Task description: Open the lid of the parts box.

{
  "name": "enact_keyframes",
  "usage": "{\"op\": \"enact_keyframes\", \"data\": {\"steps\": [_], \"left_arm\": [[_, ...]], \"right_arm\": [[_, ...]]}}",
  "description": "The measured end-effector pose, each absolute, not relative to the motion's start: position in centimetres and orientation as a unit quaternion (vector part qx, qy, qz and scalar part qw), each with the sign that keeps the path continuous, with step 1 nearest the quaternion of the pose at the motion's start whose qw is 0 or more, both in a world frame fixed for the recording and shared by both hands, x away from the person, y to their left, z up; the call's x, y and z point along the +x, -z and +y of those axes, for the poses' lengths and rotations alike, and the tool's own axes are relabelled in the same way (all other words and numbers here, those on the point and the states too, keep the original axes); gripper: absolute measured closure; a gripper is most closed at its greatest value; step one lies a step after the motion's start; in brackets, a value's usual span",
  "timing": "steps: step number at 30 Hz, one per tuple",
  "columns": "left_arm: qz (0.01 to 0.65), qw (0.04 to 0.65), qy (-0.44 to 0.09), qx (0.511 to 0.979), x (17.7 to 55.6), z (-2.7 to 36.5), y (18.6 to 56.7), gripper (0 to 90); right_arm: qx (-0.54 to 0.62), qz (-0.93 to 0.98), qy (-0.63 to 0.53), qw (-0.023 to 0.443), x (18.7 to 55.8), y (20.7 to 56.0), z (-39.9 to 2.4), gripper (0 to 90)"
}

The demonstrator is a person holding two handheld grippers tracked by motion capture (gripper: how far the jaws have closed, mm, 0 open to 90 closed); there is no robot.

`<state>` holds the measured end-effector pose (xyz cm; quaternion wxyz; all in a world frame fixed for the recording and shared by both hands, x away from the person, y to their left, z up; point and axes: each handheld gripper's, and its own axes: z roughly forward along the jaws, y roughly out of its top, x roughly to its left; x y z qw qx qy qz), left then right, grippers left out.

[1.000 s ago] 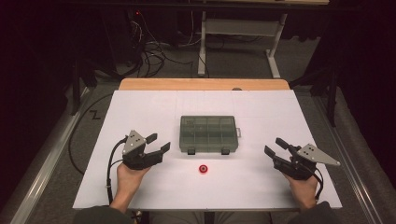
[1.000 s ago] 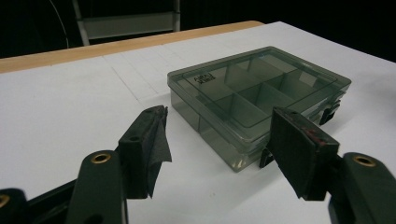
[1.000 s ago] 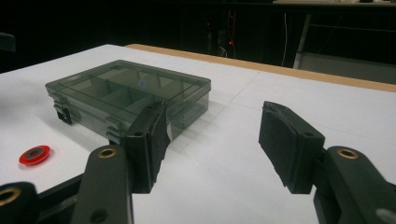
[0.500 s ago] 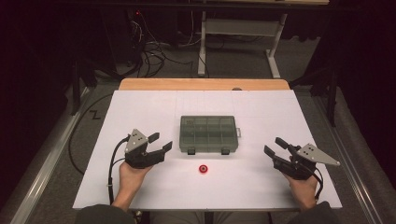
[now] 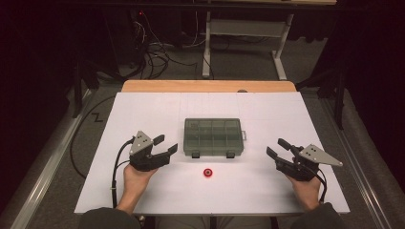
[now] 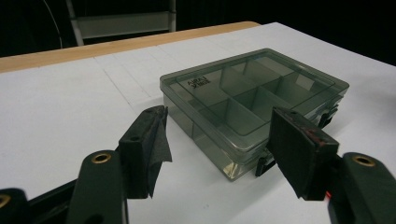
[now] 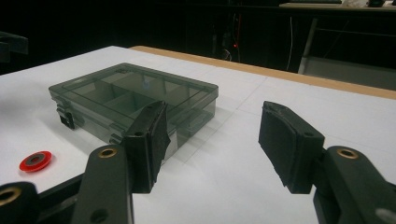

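Item one, the grey compartment box [image 5: 213, 137]: lid shut and both front latches down, lying at the middle of the white table [image 5: 143, 114], with the small red ring [image 5: 207, 172] loose just off its front edge, towards your side. Item two, your tongs: the left gripper [image 5: 166, 144] and right gripper [image 5: 277, 148] rest near the table's left and right edges, jaws spread wide and holding nothing. By this tally nothing is begun; you likely still have to unlatch the box and stow the ring.
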<state>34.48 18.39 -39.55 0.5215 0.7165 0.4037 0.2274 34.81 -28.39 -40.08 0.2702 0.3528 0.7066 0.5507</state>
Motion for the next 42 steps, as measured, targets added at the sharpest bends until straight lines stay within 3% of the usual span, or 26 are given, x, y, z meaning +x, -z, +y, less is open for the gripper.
{"op": "enact_keyframes", "data": {"steps": [42], "left_arm": [[0.399, 0.527, -0.220, 0.718, 36.0, 17.2, 39.5, 37.4]], "right_arm": [[0.342, 0.714, -0.552, 0.262, 36.6, 40.2, -26.3, 43.8]]}}
